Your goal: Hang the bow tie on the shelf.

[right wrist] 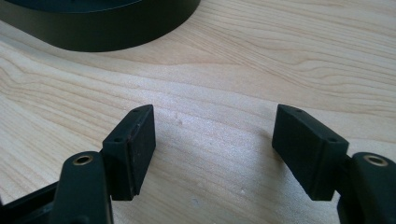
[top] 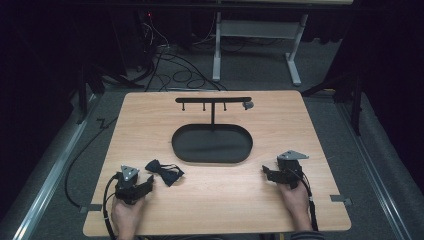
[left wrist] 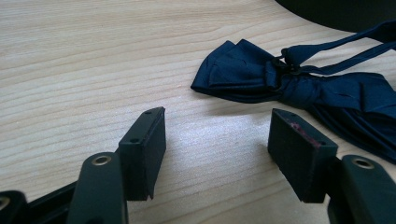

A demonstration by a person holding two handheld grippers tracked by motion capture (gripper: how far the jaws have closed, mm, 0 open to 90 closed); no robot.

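Your left gripper (left wrist: 217, 140): jaws spread, empty; bow tie (left wrist: 299, 86) just ahead
Your right gripper (right wrist: 215, 140): jaws spread, empty; near black tray (right wrist: 98, 23)

Black tongs (top: 150, 181) (top: 265, 171), screw-holed rectangular pads (left wrist: 144, 149), brass rivets, grey three-cornered plates, black trailing cables; striped cuff.

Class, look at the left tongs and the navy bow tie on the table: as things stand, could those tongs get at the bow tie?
Probably yes. The left tongs stand open, and the bow tie lies flat on the table just ahead, slightly to one side. Bare wood lies between them.
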